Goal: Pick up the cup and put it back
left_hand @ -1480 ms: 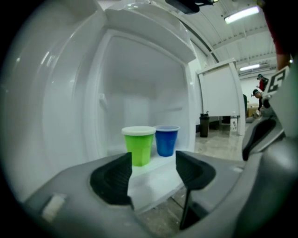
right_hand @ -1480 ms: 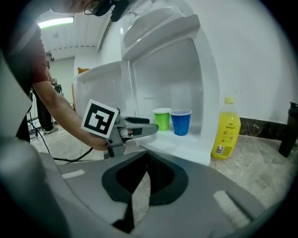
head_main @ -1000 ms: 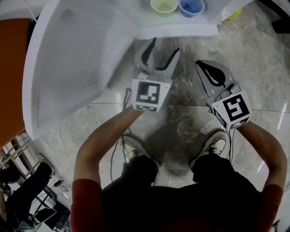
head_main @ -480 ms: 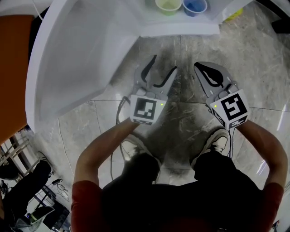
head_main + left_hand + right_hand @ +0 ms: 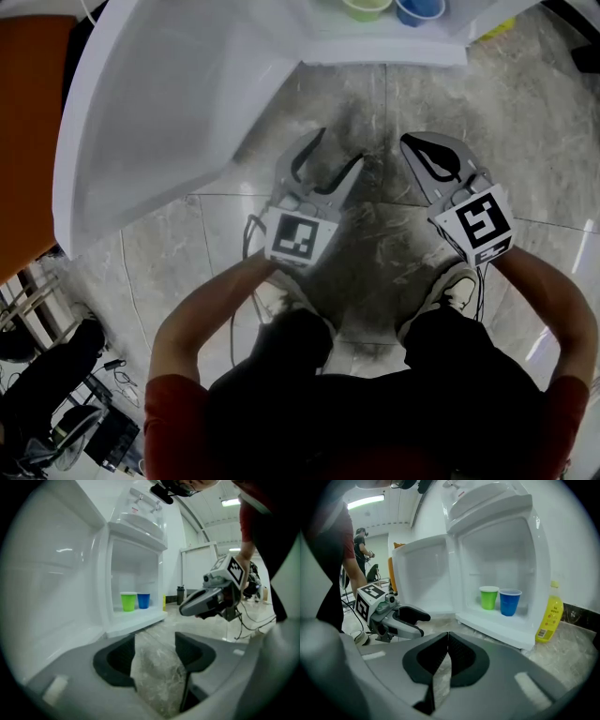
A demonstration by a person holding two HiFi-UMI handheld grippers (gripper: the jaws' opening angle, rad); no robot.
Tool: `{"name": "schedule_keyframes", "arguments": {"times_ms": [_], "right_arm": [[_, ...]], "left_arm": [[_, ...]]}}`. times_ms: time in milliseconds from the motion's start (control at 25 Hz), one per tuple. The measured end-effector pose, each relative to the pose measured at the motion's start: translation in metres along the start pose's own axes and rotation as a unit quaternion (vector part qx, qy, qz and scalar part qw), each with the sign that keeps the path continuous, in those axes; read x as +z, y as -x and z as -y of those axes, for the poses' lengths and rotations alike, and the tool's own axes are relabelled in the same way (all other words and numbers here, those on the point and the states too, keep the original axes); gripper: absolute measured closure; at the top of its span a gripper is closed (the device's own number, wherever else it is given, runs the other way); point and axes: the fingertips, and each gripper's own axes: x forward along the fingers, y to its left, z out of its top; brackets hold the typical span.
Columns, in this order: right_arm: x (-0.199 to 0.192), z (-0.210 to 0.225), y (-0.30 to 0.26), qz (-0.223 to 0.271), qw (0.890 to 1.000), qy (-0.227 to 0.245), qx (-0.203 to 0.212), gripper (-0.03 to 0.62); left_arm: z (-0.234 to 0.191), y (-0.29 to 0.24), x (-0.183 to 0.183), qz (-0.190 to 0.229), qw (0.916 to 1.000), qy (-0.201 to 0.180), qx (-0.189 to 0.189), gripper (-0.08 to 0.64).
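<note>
A green cup [image 5: 366, 7] and a blue cup [image 5: 419, 9] stand side by side on the floor of a small white fridge [image 5: 375, 52]. Both show upright in the left gripper view, green cup [image 5: 128, 601] and blue cup [image 5: 143, 600], and in the right gripper view, green cup [image 5: 489, 597] and blue cup [image 5: 509, 602]. My left gripper [image 5: 339, 148] hangs over the stone floor, well short of the cups. It is open with nothing between its fingers, and its jaws have just been closing slightly. My right gripper [image 5: 406, 141] is beside it, shut and empty.
The fridge door [image 5: 141, 122] stands wide open at the left, close to my left gripper. A yellow bottle [image 5: 548, 616] stands on the floor just right of the fridge. The person's shoes [image 5: 455, 291] and trailing cables [image 5: 246, 234] are below the grippers.
Both grippers have drawn back from the fridge toward the person, the left one farther. The cups have slid to the top edge of the head view.
</note>
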Motion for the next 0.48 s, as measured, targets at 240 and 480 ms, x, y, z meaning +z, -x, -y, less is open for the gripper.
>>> {"name": "schedule_keyframes", "arguments": {"times_ms": [240, 480], "right_arm": [[0.0024, -0.0031, -0.0010, 0.008, 1.000, 0.004, 0.003, 0.591], [0.0000, -0.0021, 0.0003, 0.005, 1.000, -0.001, 0.001, 0.591]], "left_arm": [[0.0001, 0.0002, 0.0029, 0.004, 1.0000, 0.003, 0.002, 0.300], [-0.0051, 0.0002, 0.0046, 0.004, 0.9998, 0.008, 0.020, 0.386]]}}
